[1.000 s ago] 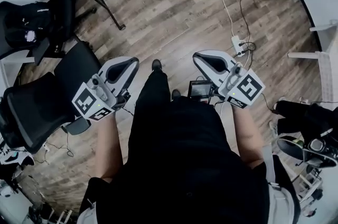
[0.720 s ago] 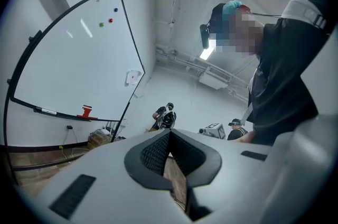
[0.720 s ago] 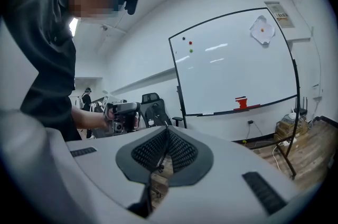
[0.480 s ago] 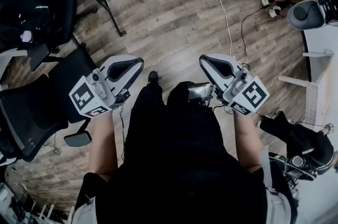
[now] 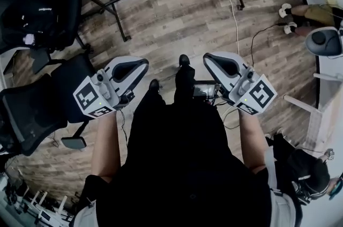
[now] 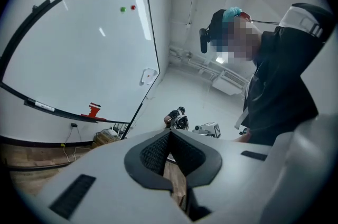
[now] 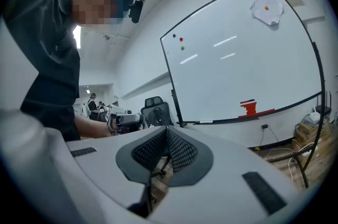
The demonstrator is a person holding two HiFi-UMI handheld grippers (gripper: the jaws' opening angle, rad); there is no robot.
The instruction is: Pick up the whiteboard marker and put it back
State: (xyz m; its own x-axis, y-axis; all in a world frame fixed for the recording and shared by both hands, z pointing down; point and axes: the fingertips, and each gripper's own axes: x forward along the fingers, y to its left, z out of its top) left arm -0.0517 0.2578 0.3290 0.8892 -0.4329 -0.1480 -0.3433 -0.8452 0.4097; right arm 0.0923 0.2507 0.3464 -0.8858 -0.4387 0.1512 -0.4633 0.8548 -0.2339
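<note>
- Head view: I held the left gripper [image 5: 140, 63] and right gripper [image 5: 210, 58] level over the wooden floor [image 5: 177, 12], with nothing within reach.
- Left gripper view: its jaws were closed and empty. What I took for the whiteboard marker [image 6: 44, 107] lay on the far-left whiteboard [image 6: 79, 48] tray.
- Right gripper view: its jaws were also closed on nothing, and the whiteboard stood far right.

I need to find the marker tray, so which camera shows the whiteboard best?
The right gripper view: the whiteboard fills its right half, nearly whole, tray included. The left gripper view shows the whiteboard with its left edge cut off. The head view catches only its stand at the top.
</note>
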